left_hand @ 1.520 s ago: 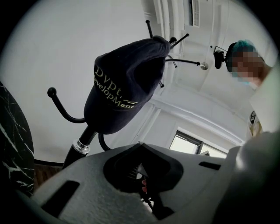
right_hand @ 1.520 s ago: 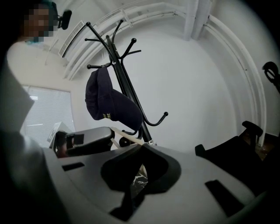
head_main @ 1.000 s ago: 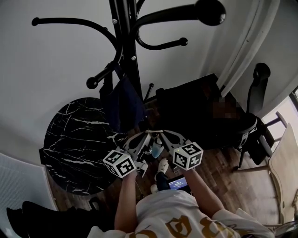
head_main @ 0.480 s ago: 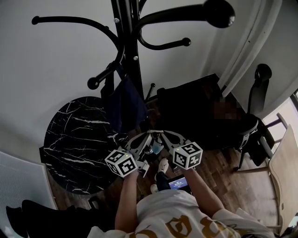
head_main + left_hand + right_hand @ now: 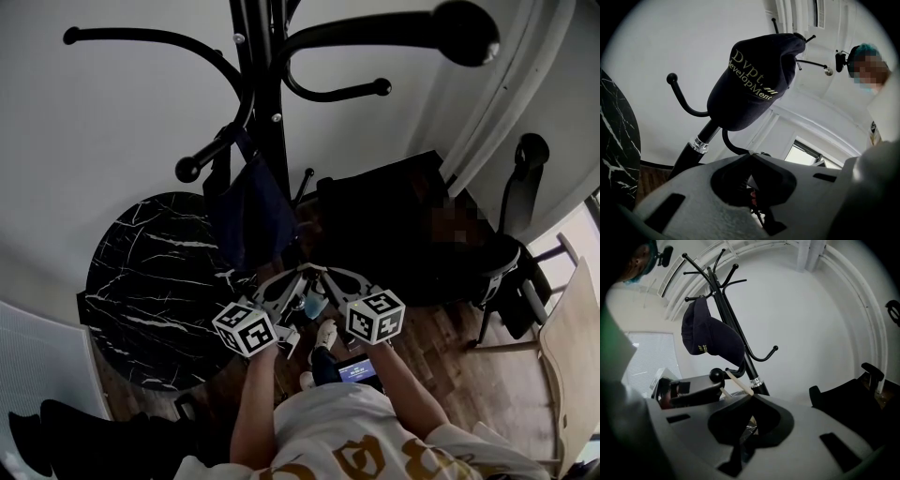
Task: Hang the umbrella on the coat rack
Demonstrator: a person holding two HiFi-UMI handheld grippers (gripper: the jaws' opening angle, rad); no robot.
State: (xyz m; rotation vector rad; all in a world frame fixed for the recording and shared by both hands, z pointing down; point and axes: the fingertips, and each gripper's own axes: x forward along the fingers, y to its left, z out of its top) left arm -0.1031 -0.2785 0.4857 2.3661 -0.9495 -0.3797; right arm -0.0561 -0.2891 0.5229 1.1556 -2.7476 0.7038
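No umbrella can be made out in any view. The black coat rack [image 5: 267, 112] [image 5: 698, 145] [image 5: 740, 348] stands just ahead, and a navy cap with lettering [image 5: 754, 79] [image 5: 710, 338] [image 5: 248, 211] hangs on one of its hooks. My left gripper [image 5: 296, 274] [image 5: 750, 155] and right gripper [image 5: 321, 272] [image 5: 752, 397] are held side by side below the cap, pointing up at the rack. Both have their jaws together, tips nearly touching each other. A thin tan stick [image 5: 738, 382] lies by the right tips. A small pale blue thing [image 5: 315, 302] shows under them; what it is stays unclear.
A round black marble table [image 5: 159, 281] [image 5: 616, 140] stands left of the rack. A black armchair [image 5: 394, 225] [image 5: 848, 399] is on the right, with an office chair [image 5: 520, 187] and a wooden chair [image 5: 572, 347] beyond it. A white slatted panel [image 5: 37, 375] fills the lower left.
Both grippers stay almost where they were, still shut. The head view has shifted a little, so the rack's upper hooks sit slightly further right.
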